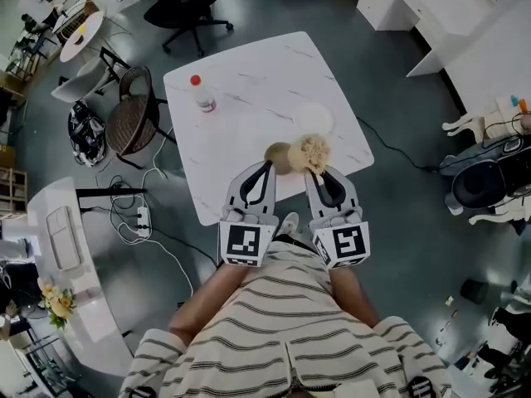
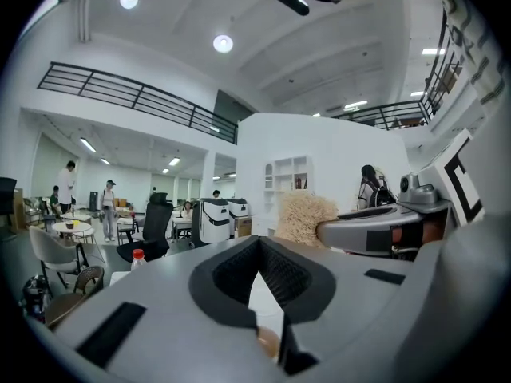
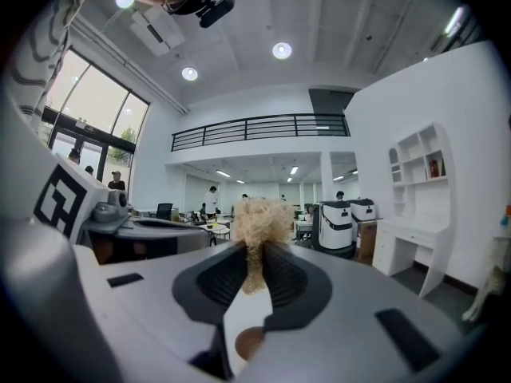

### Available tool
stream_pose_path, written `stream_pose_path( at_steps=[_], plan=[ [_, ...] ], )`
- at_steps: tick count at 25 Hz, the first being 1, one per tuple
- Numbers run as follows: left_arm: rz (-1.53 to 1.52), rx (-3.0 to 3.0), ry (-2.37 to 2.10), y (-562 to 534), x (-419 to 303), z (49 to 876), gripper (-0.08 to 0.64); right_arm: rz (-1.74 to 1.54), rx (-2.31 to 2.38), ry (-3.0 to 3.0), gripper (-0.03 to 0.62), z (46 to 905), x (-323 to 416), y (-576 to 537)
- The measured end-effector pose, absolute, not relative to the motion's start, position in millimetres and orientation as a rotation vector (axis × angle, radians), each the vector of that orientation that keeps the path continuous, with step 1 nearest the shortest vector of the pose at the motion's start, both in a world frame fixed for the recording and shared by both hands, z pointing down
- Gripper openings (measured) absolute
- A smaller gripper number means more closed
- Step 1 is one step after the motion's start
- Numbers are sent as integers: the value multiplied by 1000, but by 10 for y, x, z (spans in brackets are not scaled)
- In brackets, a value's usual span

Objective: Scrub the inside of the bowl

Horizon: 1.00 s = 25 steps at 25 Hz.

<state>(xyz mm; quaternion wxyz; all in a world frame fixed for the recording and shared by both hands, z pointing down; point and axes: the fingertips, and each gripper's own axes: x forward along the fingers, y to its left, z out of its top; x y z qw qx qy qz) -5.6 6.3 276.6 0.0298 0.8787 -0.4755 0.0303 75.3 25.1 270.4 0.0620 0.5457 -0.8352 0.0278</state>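
**Head view.** The right gripper [image 1: 314,172] is clenched on a tan scrubber [image 1: 314,150], whose bushy head stands past the jaw tips. The left gripper [image 1: 267,167] lies just beside it with its jaws together. A small tan bowl [image 1: 276,157] shows just beyond the left tips and meets the scrubber's left edge in this view. It cannot be told here whether the bowl rests on the white table [image 1: 249,73] or is lifted off it. A pale round dish [image 1: 314,120] lies farther up the table, and a red-capped bottle [image 1: 202,94] stands well apart to the left.

**Left gripper view.** The pads meet at their tips with nothing between them. The gripper looks out level across the room, and the bowl does not appear, so it is probably below the line of sight. The scrubber and the right gripper show at the right.

**Right gripper view.** The scrubber's stem is pinched between the pads, and its head rises above the tips. No bowl is seen.

**Step in hand (judged).** The tool is held but scrubbing has not begun, since the scrubber is beside the bowl and not inside it. The next move calls for tipping both grippers downward. The left would then steady the bowl at its rim, and the right would lower the scrubber head into the hollow.
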Motion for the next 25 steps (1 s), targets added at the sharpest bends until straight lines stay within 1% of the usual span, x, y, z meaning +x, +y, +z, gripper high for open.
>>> stream_pose_path(
  at_steps=[3, 9, 25],
  plan=[
    [124, 2686, -1492, -103, 75, 2838, 5, 127, 1612, -2536, 61, 2839, 903, 89],
    [185, 2639, -1523, -277, 189, 3001, 5, 175, 1517, -2581, 61, 2995, 943, -102],
    [321, 2523, -1437, -701, 14, 3488, 5, 396, 1442, -2496, 61, 3510, 797, -480]
  ],
)
